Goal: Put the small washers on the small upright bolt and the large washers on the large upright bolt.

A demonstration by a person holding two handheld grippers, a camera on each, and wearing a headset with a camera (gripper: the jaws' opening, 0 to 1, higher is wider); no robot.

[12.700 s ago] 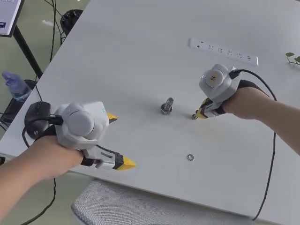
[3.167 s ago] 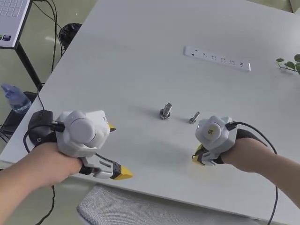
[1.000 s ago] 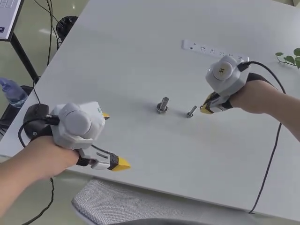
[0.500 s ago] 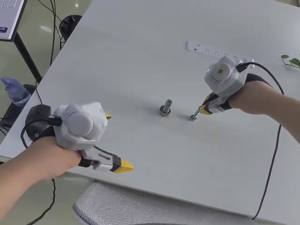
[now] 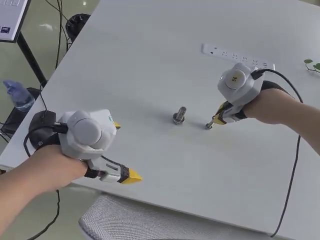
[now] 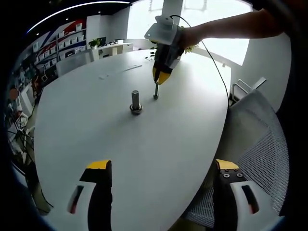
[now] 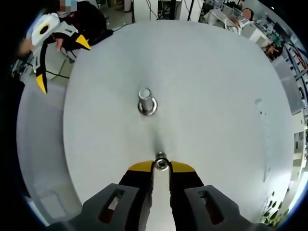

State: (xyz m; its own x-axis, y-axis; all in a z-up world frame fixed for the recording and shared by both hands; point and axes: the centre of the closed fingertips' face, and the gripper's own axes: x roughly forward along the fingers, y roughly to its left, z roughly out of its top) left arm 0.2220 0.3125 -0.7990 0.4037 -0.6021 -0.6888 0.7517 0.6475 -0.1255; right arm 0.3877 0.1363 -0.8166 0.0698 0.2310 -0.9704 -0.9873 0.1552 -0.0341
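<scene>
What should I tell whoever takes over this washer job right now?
Left claw: open, empty, by the near edge of the table.
Right claw: closed on what looks like a small washer, right at the top of the small bolt.
Large bolt: upright, with a washer already round its base.
Left to do: let the small washer drop onto the small bolt.

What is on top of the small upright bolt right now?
The right gripper closes over the small bolt, pinching what looks like a small washer. Whether it is on the shaft is hidden.
</scene>
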